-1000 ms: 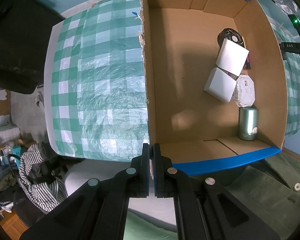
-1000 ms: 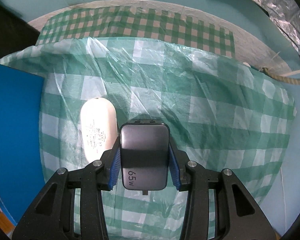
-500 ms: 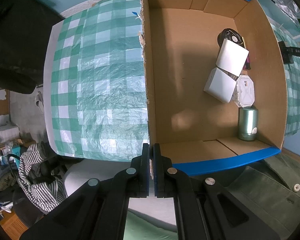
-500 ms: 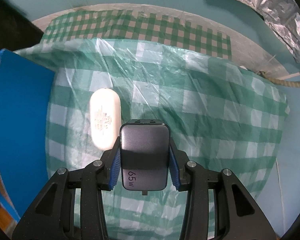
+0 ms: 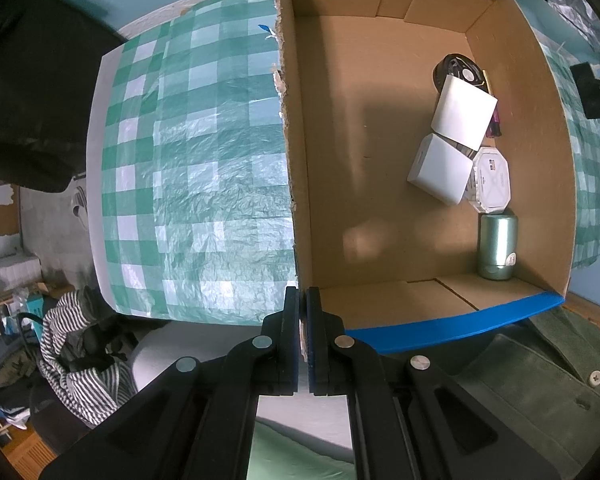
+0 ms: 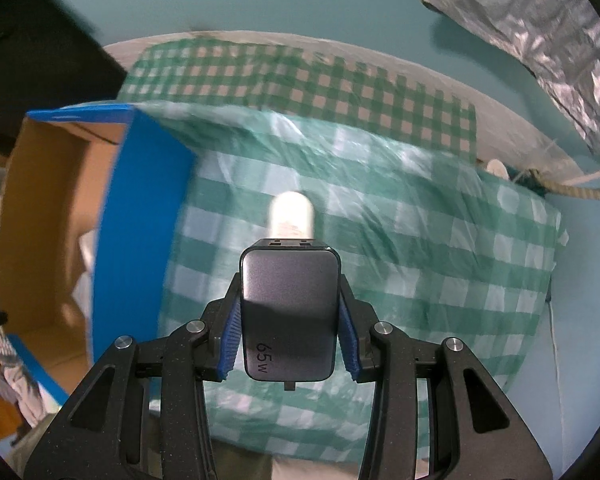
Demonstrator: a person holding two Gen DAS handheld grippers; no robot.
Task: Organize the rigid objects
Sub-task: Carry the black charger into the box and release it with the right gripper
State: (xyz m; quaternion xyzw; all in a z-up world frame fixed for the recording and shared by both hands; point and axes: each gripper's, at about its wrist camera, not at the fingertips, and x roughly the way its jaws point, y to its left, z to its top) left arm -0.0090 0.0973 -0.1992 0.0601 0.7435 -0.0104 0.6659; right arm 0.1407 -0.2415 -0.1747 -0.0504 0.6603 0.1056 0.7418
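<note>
1. Starting at the bottom centre of the right wrist view: the right gripper (image 6: 287, 320) has its blue-padded fingers closed tight against both sides of a dark grey charger (image 6: 288, 312) marked "65w"; so it's held up above the cloth, filling the lower middle of the frame.
2. Just past the charger's top edge, centre frame, a white oval object (image 6: 292, 213) lies on the green checked tablecloth (image 6: 420, 264); it's blurry, so no detail there.
3. On the left side of that view sits the cardboard box (image 6: 140, 216) with its blue outer wall facing the camera and brown inside showing at far left.
4. Over in the left wrist view, bottom centre: the left gripper (image 5: 303, 312) is pinched down on the box's near-left corner edge; fingers nearly together with only the cardboard wall between them.
5. Inside the box, right side of the frame, nearest first: a pale green cylinder (image 5: 497, 246) lying near the lower right corner; then a white octagonal item (image 5: 492, 180); two white square boxes (image 5: 440, 170) touching and overlapping; and a round black thing (image 5: 458, 68) furthest up, partly under the upper white box.
6. Rest of the box floor, centre and left, is bare cardboard; checked cloth fills the left half of the frame.
</note>
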